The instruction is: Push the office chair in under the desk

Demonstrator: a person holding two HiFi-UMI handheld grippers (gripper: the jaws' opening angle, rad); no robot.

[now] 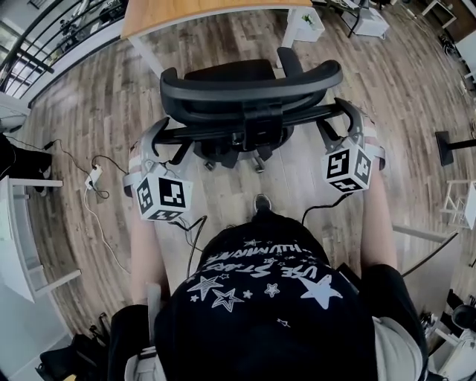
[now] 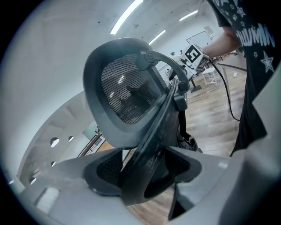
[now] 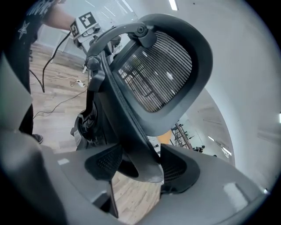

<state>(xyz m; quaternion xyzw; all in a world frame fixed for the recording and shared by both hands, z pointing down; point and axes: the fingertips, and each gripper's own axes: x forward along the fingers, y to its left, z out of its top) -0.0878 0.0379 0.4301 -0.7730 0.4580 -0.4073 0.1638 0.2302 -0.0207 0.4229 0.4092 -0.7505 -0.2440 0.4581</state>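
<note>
- The office chair (image 1: 249, 93) stands on the wood-plank floor (image 1: 89, 104) with its back to you. Its seat faces the counter (image 1: 186, 13), which lies just beyond the chair. From the head view the seat looks short of the counter's edge, not tucked beneath it.
- Its mesh headrest (image 2: 127, 94) sits at the top of the chair, above the dark rear frame bar (image 1: 216, 134) that runs across the back.
- Your left gripper (image 2: 145, 168) has its jaws closed on the left end of that bar. The bar fills the narrow gap between the two ribbed pads.
- Your right gripper (image 3: 142, 165) does the same at the bar's right end, jaws clamped on it from either side.
- Each gripper's marker cube (image 1: 163, 197) sits on your side of the chair back; the other cube (image 1: 348, 170) is to the chair's right.
- Your shoe (image 1: 262, 202) is planted just behind the chair's base.
- The counter's white legs (image 1: 145, 56) stand on the far side of the chair.
- To the chair's left, a white power strip (image 1: 93, 177) and loose cables (image 1: 100, 231) lie on the floor, well apart from the castors.
</note>
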